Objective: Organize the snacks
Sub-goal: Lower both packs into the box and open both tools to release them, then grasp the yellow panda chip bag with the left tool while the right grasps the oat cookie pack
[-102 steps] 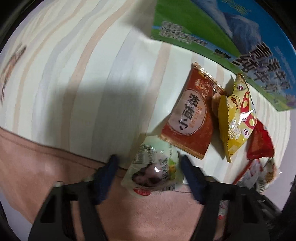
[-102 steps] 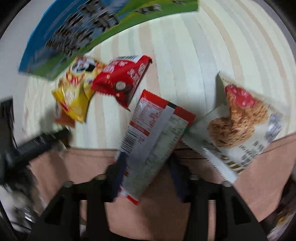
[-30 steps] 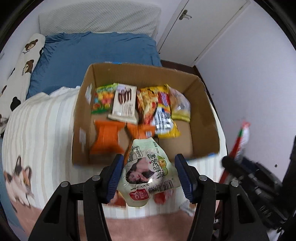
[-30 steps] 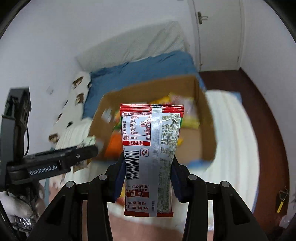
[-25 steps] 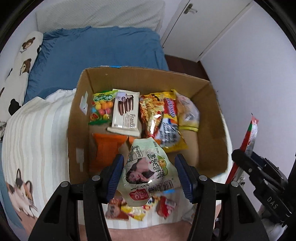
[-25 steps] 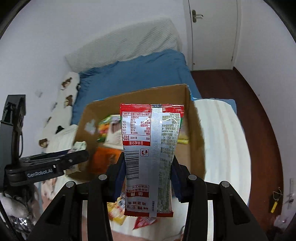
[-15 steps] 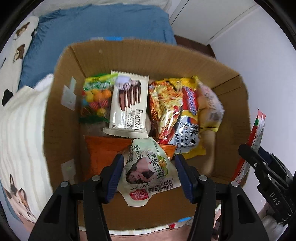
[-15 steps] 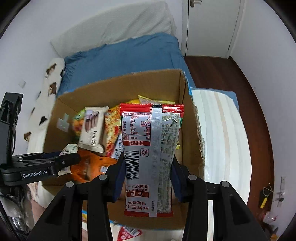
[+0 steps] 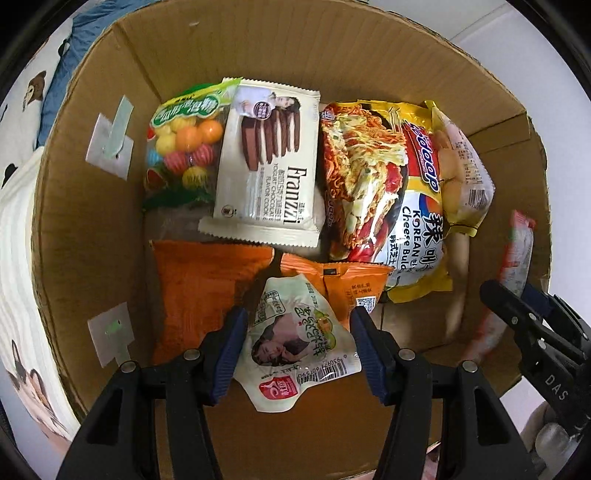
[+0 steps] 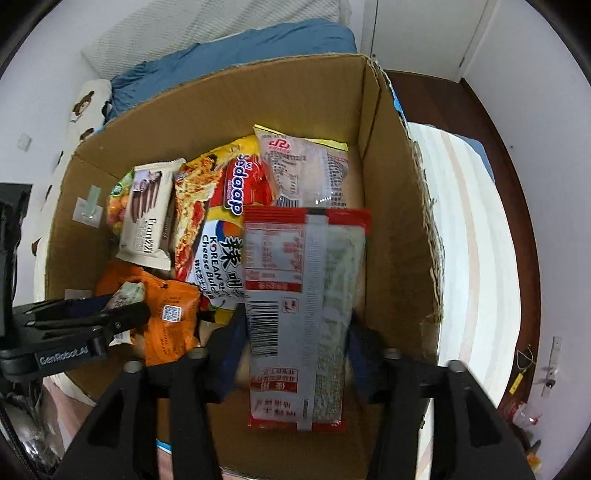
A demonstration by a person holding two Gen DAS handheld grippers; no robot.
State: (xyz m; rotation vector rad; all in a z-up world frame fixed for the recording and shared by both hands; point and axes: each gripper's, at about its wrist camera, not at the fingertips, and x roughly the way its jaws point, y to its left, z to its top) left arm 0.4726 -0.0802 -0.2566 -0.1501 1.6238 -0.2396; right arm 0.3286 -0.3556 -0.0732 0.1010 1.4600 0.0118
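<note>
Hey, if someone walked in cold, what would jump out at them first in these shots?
The open cardboard box, packed with bright snacks, led by the yellow Korean cheese noodle pack in its middle. Over it, the left tongs grip a pale green pouch and the right tongs a red-edged packet.

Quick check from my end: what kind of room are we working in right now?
Most likely a bedroom. Behind the cardboard box lie a blue quilt and a white pillow, with a bear-print cushion beside them and a white door at the back.

Cardboard box (image 10: 391, 192) on striped bed (image 10: 476, 258)
</note>
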